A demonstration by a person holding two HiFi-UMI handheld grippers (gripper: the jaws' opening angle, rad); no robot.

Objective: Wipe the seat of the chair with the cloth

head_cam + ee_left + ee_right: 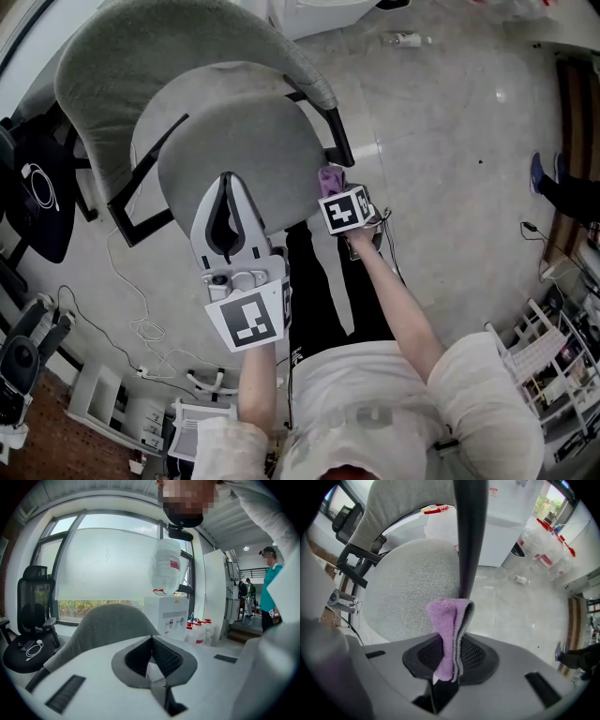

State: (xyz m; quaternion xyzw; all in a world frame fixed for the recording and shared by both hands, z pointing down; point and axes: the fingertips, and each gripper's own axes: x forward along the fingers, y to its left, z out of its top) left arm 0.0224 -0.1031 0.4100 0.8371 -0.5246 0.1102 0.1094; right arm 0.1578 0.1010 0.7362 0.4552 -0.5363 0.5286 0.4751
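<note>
Beside seat point(405, 590): my right hand-held gripper point(449, 652) is pinching the cloth point(446, 620).
Left hand-held gripper point(151, 640): idling, pressed together.
Progress: wiping seemingly pending.

Head view: fluffy purple cloth point(330, 176) mostly hidden behind the marker cube of the right gripper point(339, 192); one corner shows. Front of round grey fabric chair seat point(234, 141) covered by left gripper point(226, 178).
Right gripper view: cloth's lower end lost between the jaws. Black chair armrest bar point(468, 536) cut off by top edge.
</note>
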